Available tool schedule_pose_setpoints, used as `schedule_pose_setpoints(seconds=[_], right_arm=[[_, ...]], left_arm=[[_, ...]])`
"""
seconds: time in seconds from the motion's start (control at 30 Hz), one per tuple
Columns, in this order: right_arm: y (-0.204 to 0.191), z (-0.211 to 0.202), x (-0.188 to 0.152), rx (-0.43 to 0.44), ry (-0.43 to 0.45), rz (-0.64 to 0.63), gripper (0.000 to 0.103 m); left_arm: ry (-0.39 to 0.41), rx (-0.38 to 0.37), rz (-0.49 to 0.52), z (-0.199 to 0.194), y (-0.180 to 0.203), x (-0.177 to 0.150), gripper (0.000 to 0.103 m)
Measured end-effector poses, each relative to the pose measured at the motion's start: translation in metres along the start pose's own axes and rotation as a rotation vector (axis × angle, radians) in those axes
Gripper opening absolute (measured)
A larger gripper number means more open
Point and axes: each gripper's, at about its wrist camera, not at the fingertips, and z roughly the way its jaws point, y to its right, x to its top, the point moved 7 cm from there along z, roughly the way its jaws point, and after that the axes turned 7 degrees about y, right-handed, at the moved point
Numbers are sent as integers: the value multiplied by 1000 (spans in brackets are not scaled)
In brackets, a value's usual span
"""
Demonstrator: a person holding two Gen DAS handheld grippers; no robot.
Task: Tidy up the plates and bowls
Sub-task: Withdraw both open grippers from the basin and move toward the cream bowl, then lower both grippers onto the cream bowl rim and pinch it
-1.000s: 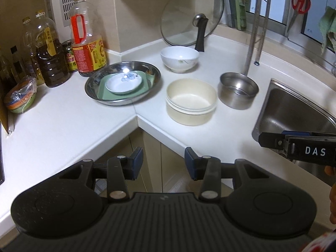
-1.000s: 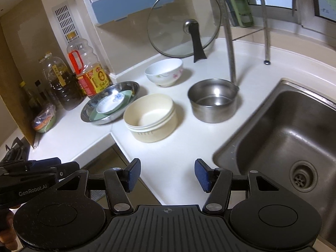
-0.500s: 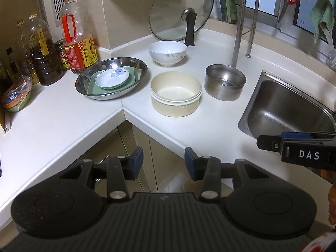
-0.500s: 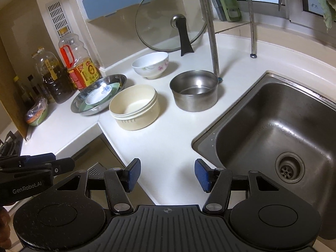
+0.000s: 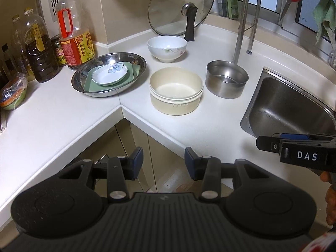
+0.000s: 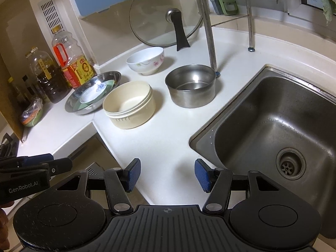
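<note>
Left wrist view: the left gripper [image 5: 163, 160] hangs with jaws apart and nothing between them, off the edge of the white countertop [image 5: 52, 117]. The landmark is the cream round plastic bowl [image 5: 176, 90], which appears to be two nested and is empty. Left of it, a wide stainless steel basin [image 5: 108, 74] holds one green square plate [image 5: 130, 75] with one small white saucer with a blue motif [image 5: 109, 75] on top. Behind the cream bowl stands one white floral ceramic bowl [image 5: 167, 48]; to its right, one empty steel pot [image 5: 226, 78]. The right gripper [image 5: 294, 147] is cut off at the frame edge.

Right wrist view: the right gripper [image 6: 166, 174] also has its jaws apart and empty. The stainless sink [image 6: 273, 130], right of the cream bowl, is empty. The basin partly hides the green plate.
</note>
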Motion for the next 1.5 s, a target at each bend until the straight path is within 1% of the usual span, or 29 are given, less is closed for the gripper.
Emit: schedule_pose_setpoints(seconds=[0.27,0.47,0.63,0.93,0.97,1.1,1.17,1.23,1.4,1.5], right_arm=[[-3,25,16,-11,9,-1,57],[-10,55,40,-10,31,0,57],[-20,84,60,-3,48,0,57],[-30,132,77,-12,24,-11,57],[-30,135,77,-10,8,-16,57],[-31,148,77,-16,-12,-19,57],[-31,154,77,-16,-20,-14,56],[-30,157,77,-18,-27,-11,55],[-28,166,76,-16,-43,2,46],[-27,169,76,-12,-48,6,41]], left_arm=[[-16,-18,-26,32,-16,15,40],[-7,-39,-34,66,-28,41,40],[-1,-63,-25,95,-31,63,40],[-35,-93,-18,144,-34,83,39],[-39,-95,-16,148,-34,84,39],[-45,-108,-2,159,-33,87,37],[-50,-114,3,163,-32,87,35],[-59,-120,6,168,-30,87,35],[-77,-131,13,178,-26,85,32],[-78,-124,19,182,-25,84,28]])
